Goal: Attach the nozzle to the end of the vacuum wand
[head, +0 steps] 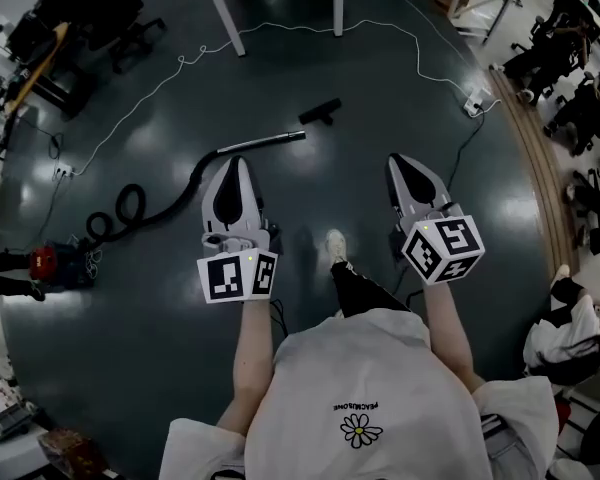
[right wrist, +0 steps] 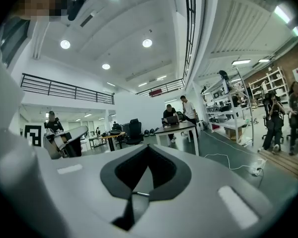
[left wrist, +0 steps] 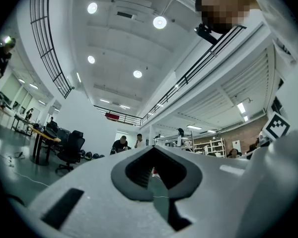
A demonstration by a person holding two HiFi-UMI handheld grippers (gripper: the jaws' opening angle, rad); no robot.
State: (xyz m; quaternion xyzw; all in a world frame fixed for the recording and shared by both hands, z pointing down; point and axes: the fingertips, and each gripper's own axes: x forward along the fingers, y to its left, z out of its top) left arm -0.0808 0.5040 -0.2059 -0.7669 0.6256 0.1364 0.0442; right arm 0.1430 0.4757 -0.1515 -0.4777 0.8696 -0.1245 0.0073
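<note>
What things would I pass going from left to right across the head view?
red vacuum cleaner → coiled black hose → left gripper → nozzle → right gripper → white power strip

From where I stand, the vacuum wand (head: 270, 140) lies crosswise on the floor (head: 380, 98) ahead of me. The nozzle (head: 320, 111) is just beyond its free end and apart from it. The hose (head: 165, 206) runs from the wand's other end to my left, coils once, and reaches the vacuum body (head: 50, 263) at the far left. My left gripper (head: 237, 163) hovers over the place where wand and hose meet (as seen from above). My right gripper (head: 396, 160) is well to the right of the wand, and my foot (head: 335, 246) is between the two, nearer me. Behind the nozzle stand table legs (head: 227, 13). A cable (head: 180, 61) trails across the floor to a power strip (head: 475, 101) on the right.
</note>
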